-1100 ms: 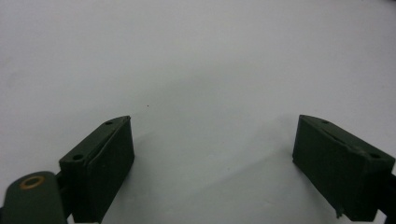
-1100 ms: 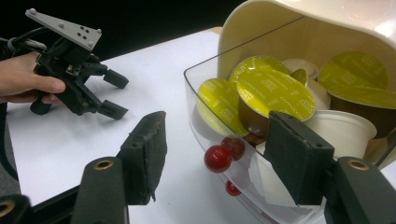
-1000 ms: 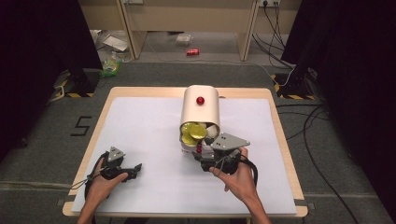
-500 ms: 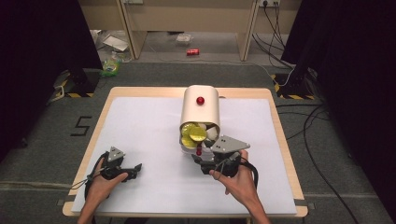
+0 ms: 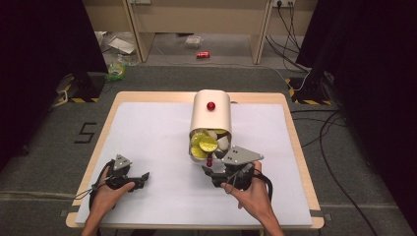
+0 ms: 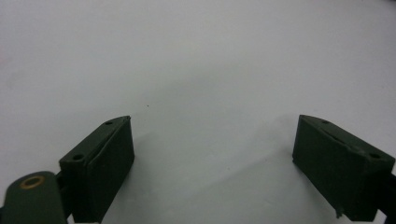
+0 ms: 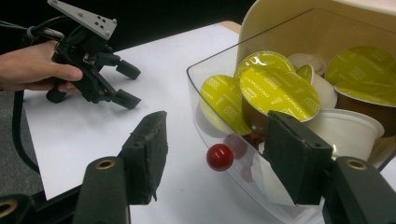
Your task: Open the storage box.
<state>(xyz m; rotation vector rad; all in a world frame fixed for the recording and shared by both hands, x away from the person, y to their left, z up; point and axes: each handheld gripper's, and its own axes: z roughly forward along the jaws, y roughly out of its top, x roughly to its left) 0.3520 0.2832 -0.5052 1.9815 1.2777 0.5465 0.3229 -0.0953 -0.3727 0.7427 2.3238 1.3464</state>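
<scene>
The right gripper (image 7: 219, 135), jaws apart and just narrowing, empty, sat at 6 o'clock of the capsule drawer's (image 7: 198, 93) red knob (image 7: 219, 157), nearer than the spread left gripper (image 5: 142, 176) at 9 o'clock.

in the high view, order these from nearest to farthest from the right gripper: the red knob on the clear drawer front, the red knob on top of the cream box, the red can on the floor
1. Small red knob on the clear plastic drawer front: just ahead of the right gripper, at its left tip.
2. Red round knob on top of the cream rounded box: mid-table, farther back.
3. Red can lying on the floor: beyond the table's far edge.
</scene>
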